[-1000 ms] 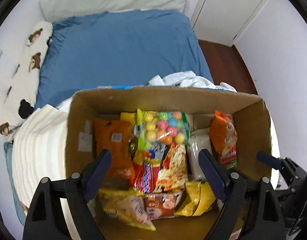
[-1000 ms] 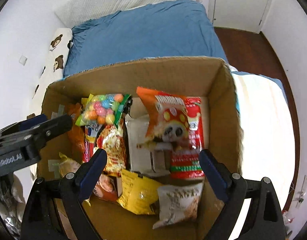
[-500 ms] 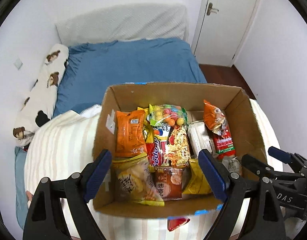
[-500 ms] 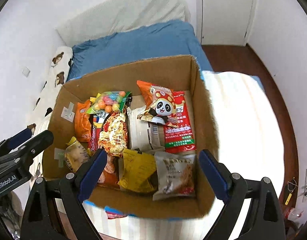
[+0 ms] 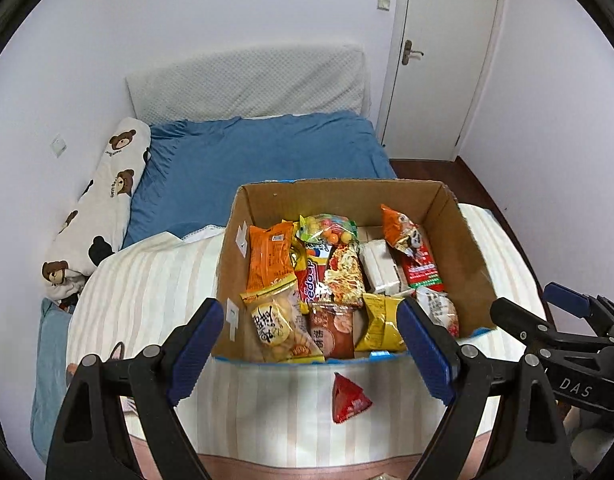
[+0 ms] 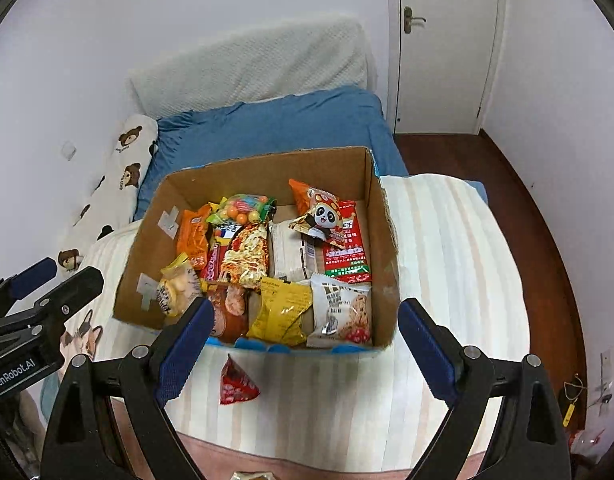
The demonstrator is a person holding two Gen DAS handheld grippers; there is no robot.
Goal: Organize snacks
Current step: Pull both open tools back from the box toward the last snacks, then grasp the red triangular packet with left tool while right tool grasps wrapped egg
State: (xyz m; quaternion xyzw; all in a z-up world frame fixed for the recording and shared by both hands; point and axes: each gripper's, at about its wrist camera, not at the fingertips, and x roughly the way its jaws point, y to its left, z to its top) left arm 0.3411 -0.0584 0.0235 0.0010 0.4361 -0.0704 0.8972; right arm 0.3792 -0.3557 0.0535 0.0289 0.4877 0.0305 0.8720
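An open cardboard box [image 5: 463, 240] [image 6: 381, 240] sits on a striped blanket and holds several snack packs: an orange pack [image 5: 269, 256], a bag of coloured candy balls [image 5: 329, 230] [image 6: 243, 208], a panda pack [image 6: 319, 210], a yellow pack [image 6: 281, 312]. A small red triangular pack [image 5: 347, 400] [image 6: 235, 386] lies on the blanket outside the box's near wall. My left gripper [image 5: 311, 348] is open and empty, held back above the near edge. My right gripper [image 6: 303, 350] is open and empty beside it.
The striped blanket [image 6: 447, 260] covers the bed's near end; blue sheet [image 5: 259, 152] lies beyond. A bear-print pillow [image 5: 103, 200] lies along the left wall. A white door [image 5: 439, 48] and dark wood floor [image 6: 519, 200] are at the right.
Both grippers have pulled back and up from inside the box. The whole box, the blanket and the red triangular pack in front of it have come into view.
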